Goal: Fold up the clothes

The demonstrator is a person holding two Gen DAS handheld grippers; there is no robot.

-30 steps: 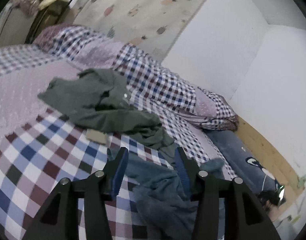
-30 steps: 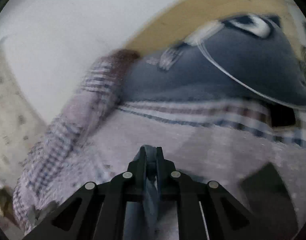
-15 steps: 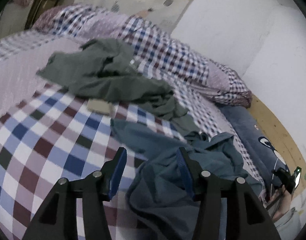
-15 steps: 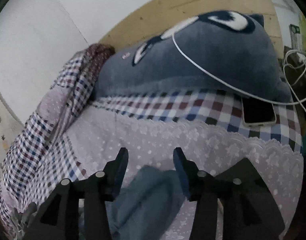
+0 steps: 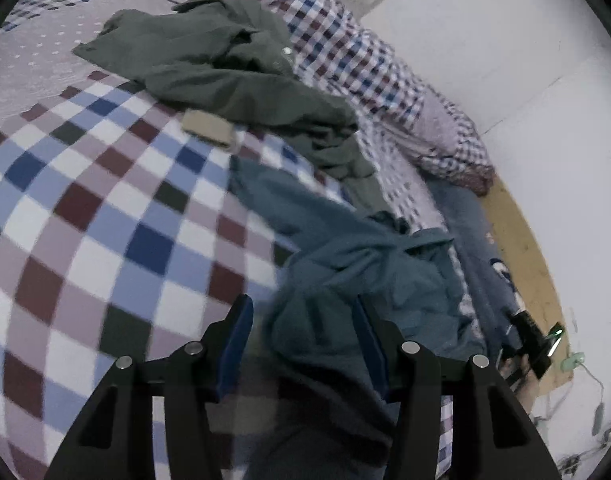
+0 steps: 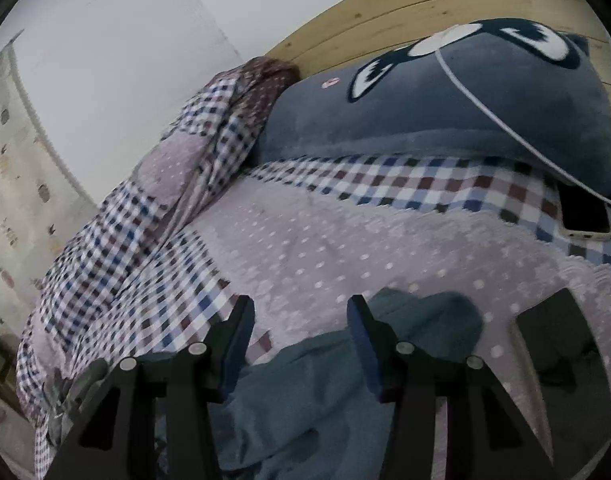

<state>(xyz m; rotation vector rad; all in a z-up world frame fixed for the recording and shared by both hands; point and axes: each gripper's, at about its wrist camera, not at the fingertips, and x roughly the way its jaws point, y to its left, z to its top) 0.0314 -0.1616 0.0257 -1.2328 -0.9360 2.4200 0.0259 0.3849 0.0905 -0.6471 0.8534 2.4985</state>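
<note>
The bed (image 5: 85, 208) took up nearly all I could see, its checked cover under both my hands and a dotted lilac stretch running toward the blue pillow (image 6: 445, 112) at the headboard. Across the checks lay the green garment (image 5: 225, 64), spread but rumpled, well apart from my grippers. Nearer me sat the blue garment (image 5: 345, 264), bunched into a heap with one flap trailing toward the green one. A small tan thing (image 5: 209, 128) lay just beside the green cloth; I could not tell what it was.

My left gripper (image 5: 301, 320) stood half wide over the heap, cloth lying between the jaws but no pad pressing it. My right gripper (image 6: 297, 320) was likewise parted and held nothing, an edge of the blue garment (image 6: 305, 392) beneath it.

I judged the risk lay in the bunching: closing here could pinch several layers at once, and the garment would then lift as a knot. A phone (image 6: 585, 216) and its white cable (image 6: 485, 100) lay by the pillow, and a dragged sleeve might snag them.
</note>
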